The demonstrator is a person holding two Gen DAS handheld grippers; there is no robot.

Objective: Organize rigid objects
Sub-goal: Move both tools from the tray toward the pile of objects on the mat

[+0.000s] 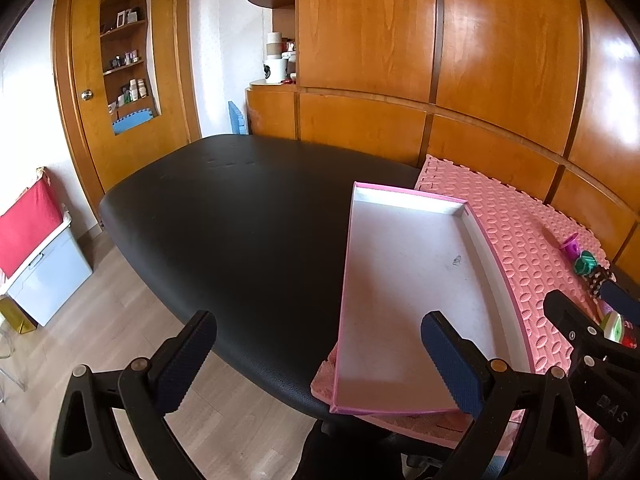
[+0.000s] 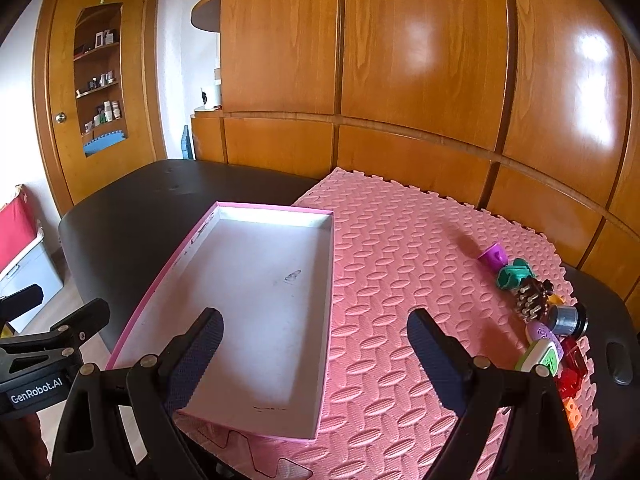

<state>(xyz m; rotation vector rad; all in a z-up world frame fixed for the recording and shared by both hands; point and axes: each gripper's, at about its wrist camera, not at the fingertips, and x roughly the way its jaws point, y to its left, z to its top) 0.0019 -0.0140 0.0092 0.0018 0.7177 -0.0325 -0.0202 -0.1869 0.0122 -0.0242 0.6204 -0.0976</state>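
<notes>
— Two grippers are being held above the near edge of the desk (image 2: 120, 208), and nothing is being gripped by either.

— How are the jaws being shown?

— Spread wide on both. The left gripper (image 1: 320, 360) is being seen over the black desk and the near left corner of the pink-rimmed box (image 2: 256, 288); the right gripper (image 2: 316, 352) is being held over the box's right wall and the pink foam mat (image 2: 400, 264).

— And the box itself?

— It is being shown empty, lying partly on the mat and partly on the bare desk.

— Where are the small things being kept?

— A row is being seen along the mat's right edge, well apart from the box: a purple cup (image 2: 493, 257), a teal piece (image 2: 513, 274), a brown studded piece (image 2: 534, 298), a metal cylinder (image 2: 568, 319), a green-and-white gadget (image 2: 540, 355) and red blocks (image 2: 572, 372), several touching.
</notes>
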